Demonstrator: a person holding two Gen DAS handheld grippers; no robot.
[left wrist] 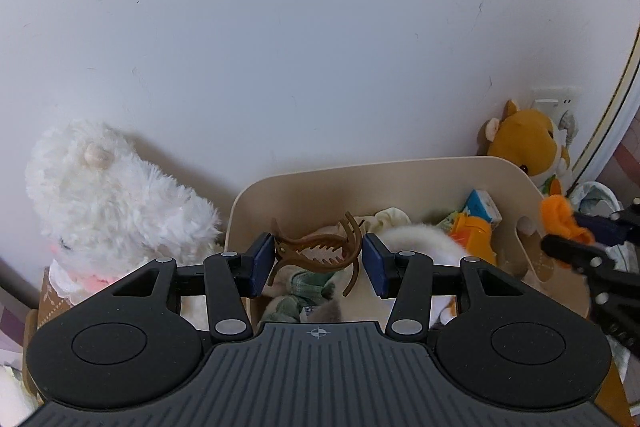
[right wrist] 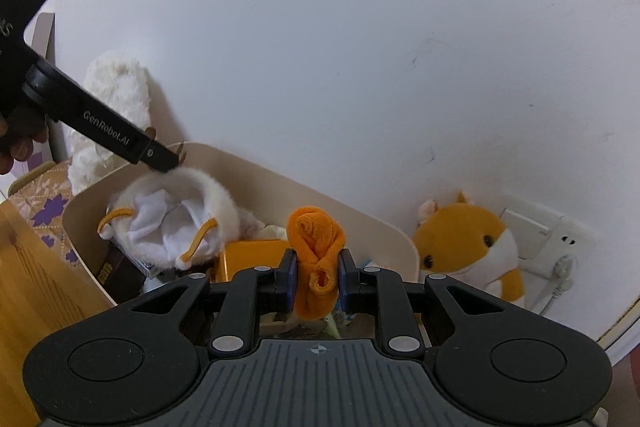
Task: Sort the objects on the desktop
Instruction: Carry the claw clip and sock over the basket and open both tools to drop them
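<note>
Left gripper [left wrist: 318,263]: jaws fairly wide, set across a brown hair claw [left wrist: 320,249]. The left pad touches the claw's hinge end. The right pad looks just clear of the teeth, though the claw hangs off the contents, so I judge it carried.
Right gripper [right wrist: 318,281]: jaws narrow, pinched on a rolled orange cloth [right wrist: 316,247], which stands up between the pads.
Bin [left wrist: 360,179]: a beige bin against the wall, already holding a white fur piece [right wrist: 188,223], an orange box [left wrist: 472,235], a blue carton [left wrist: 482,207] and green fabric [left wrist: 298,293].
Claw position: above the bin's left half, inside its near rim.
Cloth position: above the bin's right half, near the front rim.
Surroundings: white plush [left wrist: 108,203] just beside the bin's left wall, orange plush [right wrist: 468,243] past its right wall by a wall socket [right wrist: 532,231], and wooden tabletop [right wrist: 36,267] to the left in the right wrist view.
Step in hand: both items are over the bin, so this reads as the drop-off stage of sorting.
Next move: probably open each gripper so the items fall inside. The claw's teeth could snag the fabric or a pad, so the left jaws need to open well clear. The cloth may cling and unroll, so a full release helps.
Risk: the bin is crowded, and either item could perch on the fur piece and roll toward the rim.
</note>
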